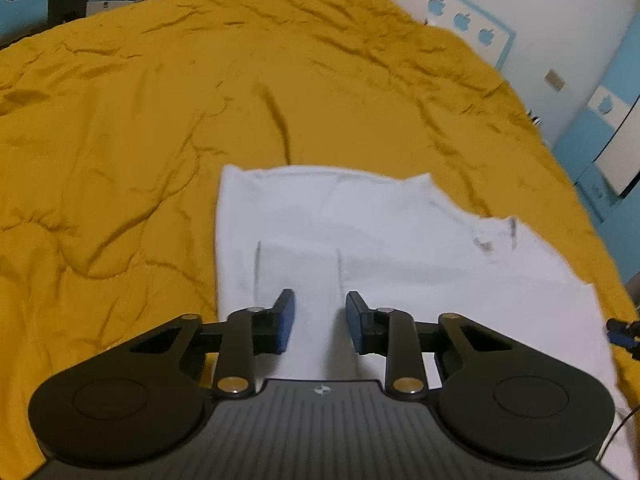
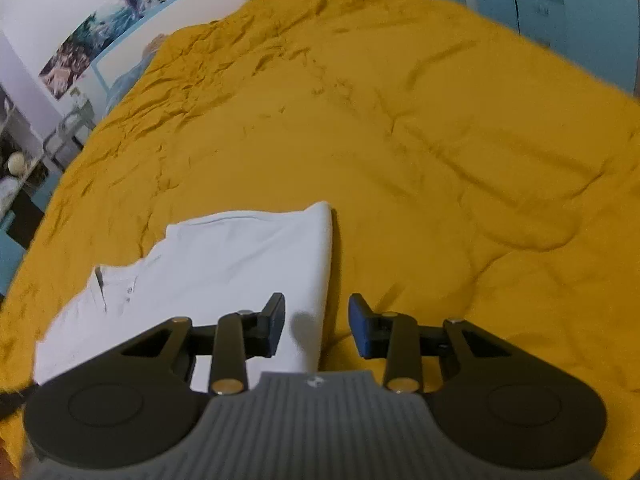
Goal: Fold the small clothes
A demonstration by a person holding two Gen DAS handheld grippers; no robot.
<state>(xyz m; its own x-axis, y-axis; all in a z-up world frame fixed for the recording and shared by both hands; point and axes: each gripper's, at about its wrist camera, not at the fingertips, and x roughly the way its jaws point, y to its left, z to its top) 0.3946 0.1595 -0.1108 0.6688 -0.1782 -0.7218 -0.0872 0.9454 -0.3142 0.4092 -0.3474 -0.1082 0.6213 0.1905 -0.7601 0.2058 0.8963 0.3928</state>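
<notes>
A small white shirt [image 1: 360, 240] lies partly folded on the mustard-yellow bedspread [image 1: 140, 120], its collar with a small tag to the right. My left gripper [image 1: 320, 320] is open and empty, hovering over the shirt's near left part. In the right wrist view the same shirt [image 2: 224, 264] lies at lower left with its folded right edge running down the middle. My right gripper [image 2: 316, 328] is open and empty, just above that right edge, one finger over cloth and the other over the bedspread [image 2: 440, 160].
The bed fills both views. A white and blue wall with apple stickers [image 1: 464, 20] runs along its far right side. Blue cabinets [image 1: 600, 132] stand to the right. Shelving and clutter [image 2: 24, 160] stand off the bed's left side in the right wrist view.
</notes>
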